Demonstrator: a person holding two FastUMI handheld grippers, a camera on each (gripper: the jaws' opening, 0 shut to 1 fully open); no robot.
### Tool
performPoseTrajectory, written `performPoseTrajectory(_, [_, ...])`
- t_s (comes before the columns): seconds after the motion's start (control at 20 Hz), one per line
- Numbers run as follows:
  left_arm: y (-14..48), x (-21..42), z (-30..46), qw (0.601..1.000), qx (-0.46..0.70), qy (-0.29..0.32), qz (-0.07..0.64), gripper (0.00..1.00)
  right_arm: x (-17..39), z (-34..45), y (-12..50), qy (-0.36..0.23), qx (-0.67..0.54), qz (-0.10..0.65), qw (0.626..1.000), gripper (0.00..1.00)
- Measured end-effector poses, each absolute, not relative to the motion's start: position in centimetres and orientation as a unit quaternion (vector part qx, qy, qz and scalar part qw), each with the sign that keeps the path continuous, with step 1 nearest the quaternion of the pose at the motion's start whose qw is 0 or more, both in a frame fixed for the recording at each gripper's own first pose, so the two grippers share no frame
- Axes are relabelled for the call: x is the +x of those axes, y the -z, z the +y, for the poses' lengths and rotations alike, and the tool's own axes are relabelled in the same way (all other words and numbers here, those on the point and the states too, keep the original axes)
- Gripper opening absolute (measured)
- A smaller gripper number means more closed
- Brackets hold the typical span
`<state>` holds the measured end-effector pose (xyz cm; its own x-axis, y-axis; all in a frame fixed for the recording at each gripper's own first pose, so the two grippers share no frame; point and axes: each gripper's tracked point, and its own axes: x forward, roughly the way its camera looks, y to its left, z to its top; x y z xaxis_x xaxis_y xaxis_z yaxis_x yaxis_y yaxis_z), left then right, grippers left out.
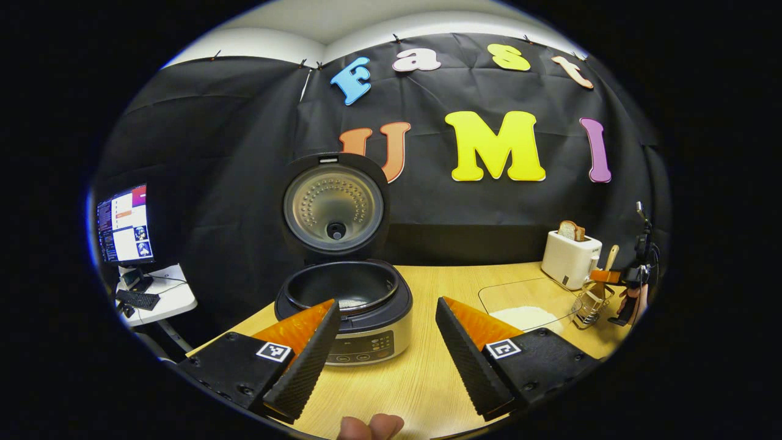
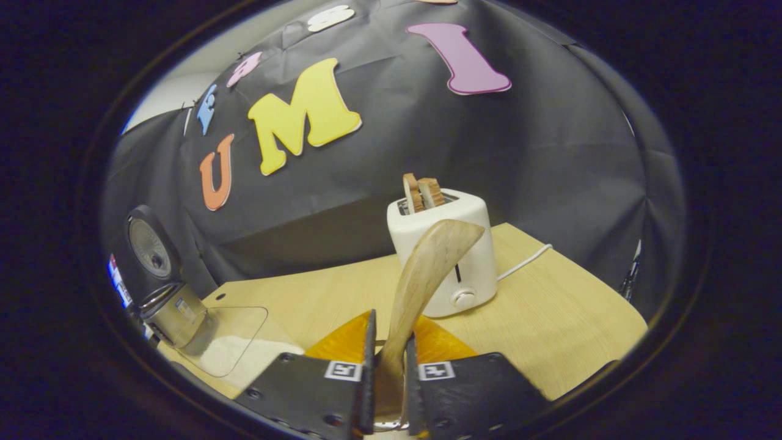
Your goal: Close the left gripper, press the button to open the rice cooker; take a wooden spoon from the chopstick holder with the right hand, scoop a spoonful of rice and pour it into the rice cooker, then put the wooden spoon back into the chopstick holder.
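**Spoon held tight, cooker lid up**

Your right gripper [image 2: 388,391] is clenched on the wooden spoon [image 2: 421,275]. Both fingers press the thin handle from each side. The smooth, pale spoon rises up between the jaws and leans a little to the right, and its wide flat end sits in front of the toaster [image 2: 449,256]. The toaster is a white, rounded box with bread slices poking out of the top, near the back edge of the worktop [image 2: 568,324].

Your left gripper [image 1: 382,342] is released, with its jaws spread wide and nothing between them. Its fingers [image 1: 308,360] have a bumpy, ridged face. Just past them the rice cooker [image 1: 345,305] stands near the worktop's left edge. It is round, with a shiny metal front. Its lid [image 1: 334,208] stands straight up, and a little white rice lies in the dark pot. A clear flat tray [image 1: 525,299] with a heap of white rice lies to the right of the cooker. The wire chopstick holder [image 1: 591,302] stands by the right edge, in front of the toaster.
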<state>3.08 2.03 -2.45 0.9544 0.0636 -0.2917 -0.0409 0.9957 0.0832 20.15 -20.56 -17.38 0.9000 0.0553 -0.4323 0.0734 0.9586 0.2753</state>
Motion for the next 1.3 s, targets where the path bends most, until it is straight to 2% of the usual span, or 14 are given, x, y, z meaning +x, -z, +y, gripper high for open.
performPoseTrajectory(0.1, [2.3,3.1,2.1,0.988,0.040,-0.026,0.146,0.99,20.0,-20.3,16.7,0.003,0.139,0.218,0.966,0.07])
performPoseTrajectory(0.2, [2.3,3.1,2.3,0.989,0.040,-0.027,0.141,0.99,19.8,-19.8,16.5,-0.005,0.138,0.215,0.967,0.07])
performPoseTrajectory(0.25, [2.3,3.1,2.3,0.989,0.039,-0.028,0.140,0.99,19.6,-19.7,16.2,-0.007,0.140,0.213,0.967,0.00])
performPoseTrajectory(0.55, [3.0,2.7,2.3,0.990,0.019,-0.020,0.139,0.99,19.3,-19.4,12.2,-0.003,0.122,0.171,0.978,0.00])
performPoseTrajectory(0.8, [2.6,2.3,2.5,0.994,0.008,-0.015,0.110,0.99,19.0,-17.5,7.7,-0.001,0.083,0.132,0.988,0.00])
performPoseTrajectory(1.05, [3.0,2.1,2.9,0.995,-0.018,-0.002,0.095,0.99,19.7,-11.1,3.4,-0.035,0.057,0.109,0.992,0.00])
performPoseTrajectory(1.1, [3.1,2.2,3.1,0.995,-0.017,0.001,0.093,0.99,20.1,-9.4,3.2,-0.044,0.050,0.110,0.992,0.02])
performPoseTrajectory(1.3, [4.0,2.1,5.0,0.995,-0.010,-0.006,0.097,0.99,22.5,-2.9,5.9,-0.072,0.023,0.139,0.987,0.00])
